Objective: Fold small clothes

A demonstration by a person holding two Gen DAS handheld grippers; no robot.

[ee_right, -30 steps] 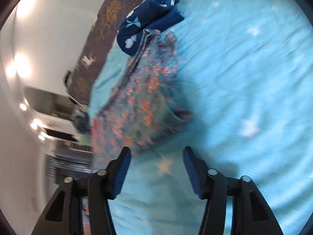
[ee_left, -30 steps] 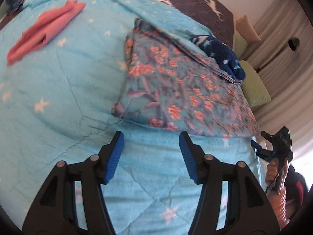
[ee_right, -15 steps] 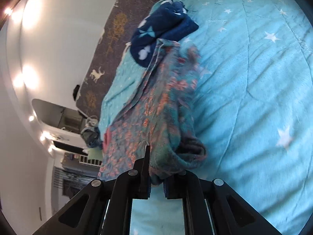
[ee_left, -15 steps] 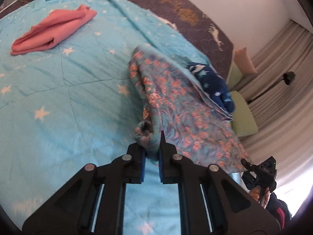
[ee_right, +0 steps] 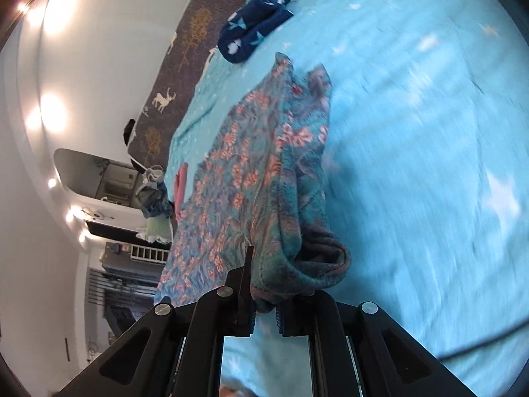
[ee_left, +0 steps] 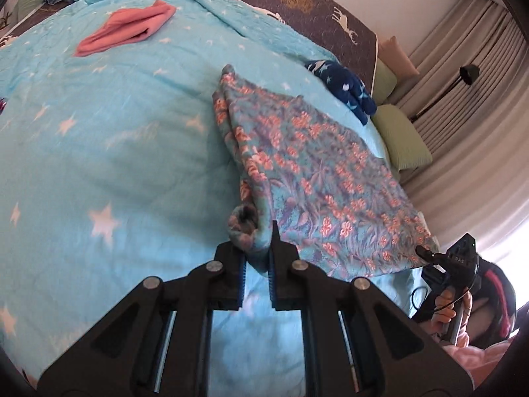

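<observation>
Far left at ten o'clock in your left wrist view, a folded pink cloth [ee_left: 127, 28] lies on the turquoise star quilt [ee_left: 109, 152], well apart from everything else. At six o'clock your left gripper [ee_left: 254, 264] is clamped nearly closed on a bunched corner of the floral garment [ee_left: 317, 182], fabric pinched between the blue pads. The garment spreads from centre toward four o'clock, lifted off the quilt along its near edge. At one o'clock a navy star-print garment [ee_left: 347, 89] sits near the floral one's far end. At four o'clock your right gripper [ee_left: 426, 253] meets the opposite corner. In the right wrist view, that gripper [ee_right: 264, 304] is likewise squeezed almost fully closed on a rolled corner of the floral garment [ee_right: 251, 172], which runs up toward twelve o'clock.
</observation>
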